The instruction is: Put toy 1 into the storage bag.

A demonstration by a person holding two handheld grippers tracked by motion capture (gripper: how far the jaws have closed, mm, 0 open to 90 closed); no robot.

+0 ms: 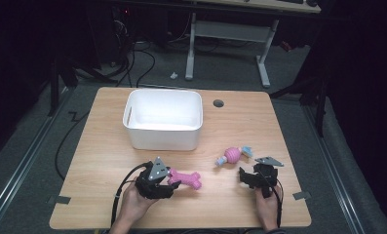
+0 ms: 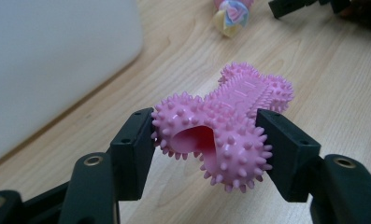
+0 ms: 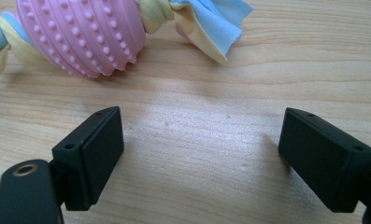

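A pink spiky bone toy [image 1: 186, 179] lies low over the wooden table near its front. My left gripper [image 1: 167, 179] is shut on its left knob; in the left gripper view both jaws press the bone toy [image 2: 220, 130] at its near end, left gripper [image 2: 205, 140]. A pink studded ball toy with blue and yellow cloth knots [image 1: 233, 155] rests on the table right of centre. My right gripper [image 1: 247, 176] stands open just in front of it, jaws wide apart over bare wood, right gripper [image 3: 199, 149], ball toy [image 3: 85, 35].
A white plastic bin [image 1: 163, 118] stands empty at the back middle of the table [image 1: 108, 156], and its wall [image 2: 47, 60] is close on the left of the left gripper view. A round cable hole [image 1: 218, 103] sits behind it. A desk frame stands on the floor beyond.
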